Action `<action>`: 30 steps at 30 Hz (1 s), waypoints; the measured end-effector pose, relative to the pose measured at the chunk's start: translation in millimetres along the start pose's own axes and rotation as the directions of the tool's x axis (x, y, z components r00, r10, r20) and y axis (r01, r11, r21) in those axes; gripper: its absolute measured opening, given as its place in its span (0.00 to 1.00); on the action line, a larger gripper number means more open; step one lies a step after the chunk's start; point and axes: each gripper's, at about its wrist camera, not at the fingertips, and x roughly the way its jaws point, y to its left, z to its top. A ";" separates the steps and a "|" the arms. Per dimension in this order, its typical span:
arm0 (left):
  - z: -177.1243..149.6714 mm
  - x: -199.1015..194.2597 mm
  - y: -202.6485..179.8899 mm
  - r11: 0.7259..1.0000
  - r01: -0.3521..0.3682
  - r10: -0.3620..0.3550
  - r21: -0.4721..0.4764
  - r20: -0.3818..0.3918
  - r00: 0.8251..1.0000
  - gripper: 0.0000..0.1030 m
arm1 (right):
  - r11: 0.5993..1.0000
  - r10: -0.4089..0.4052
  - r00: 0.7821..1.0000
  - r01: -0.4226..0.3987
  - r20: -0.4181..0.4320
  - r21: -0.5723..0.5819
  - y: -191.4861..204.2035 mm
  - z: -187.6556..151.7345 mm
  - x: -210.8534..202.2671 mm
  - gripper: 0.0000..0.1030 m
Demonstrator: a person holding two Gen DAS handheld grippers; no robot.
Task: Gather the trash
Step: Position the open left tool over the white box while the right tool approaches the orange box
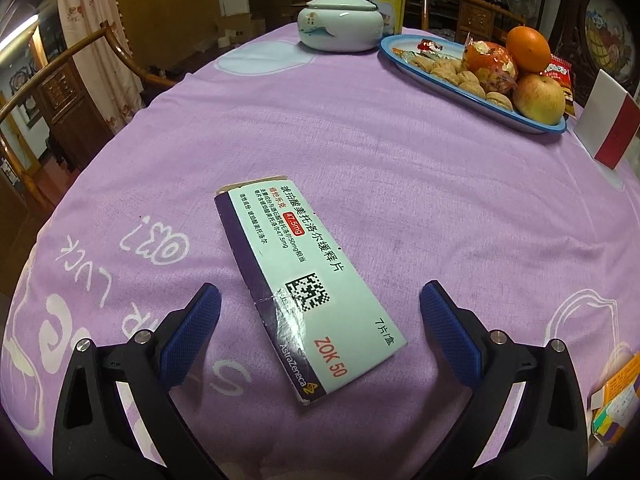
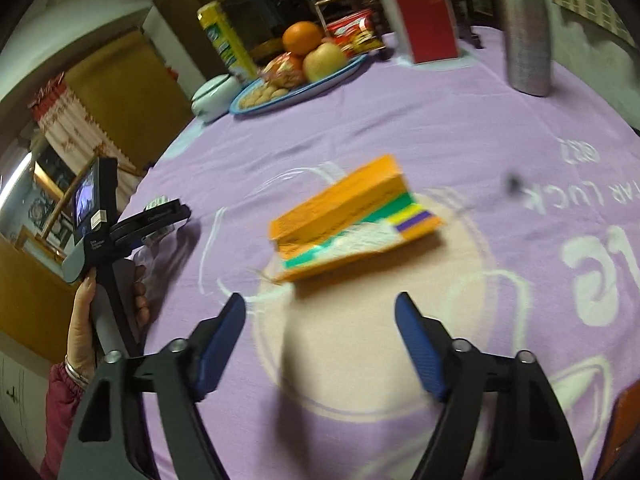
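The round tabletop (image 1: 400,168) wears a purple cloth with white writing, and two bits of trash lie flat on it. The pale green and purple cardboard medicine box (image 1: 304,280) lies between the left gripper (image 1: 320,312) fingers, which are spread wide and touch nothing. The orange cardboard box with green, yellow and purple stripes (image 2: 352,224) lies just ahead of the right gripper (image 2: 320,320), whose fingers are also apart and empty.

To do this step well, I think each gripper should go down low so one finger sits on each long side of its box, then squeeze gently. The medicine box lies slanted, so the left gripper may need a little turn first.

The right view is blurry, but only it shows the hand (image 2: 86,312) holding the left gripper, and a tall silver metal bottle (image 2: 524,28). The left view is sharp. It shows the words on the medicine box and its torn, crinkled edge.
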 end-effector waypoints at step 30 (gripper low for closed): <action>0.0 0.2 -0.1 1.000 -0.001 0.001 0.000 -0.001 1.000 0.94 | 0.938 -0.279 0.941 0.309 0.189 -0.155 -0.1 48.7 -5.4 0.85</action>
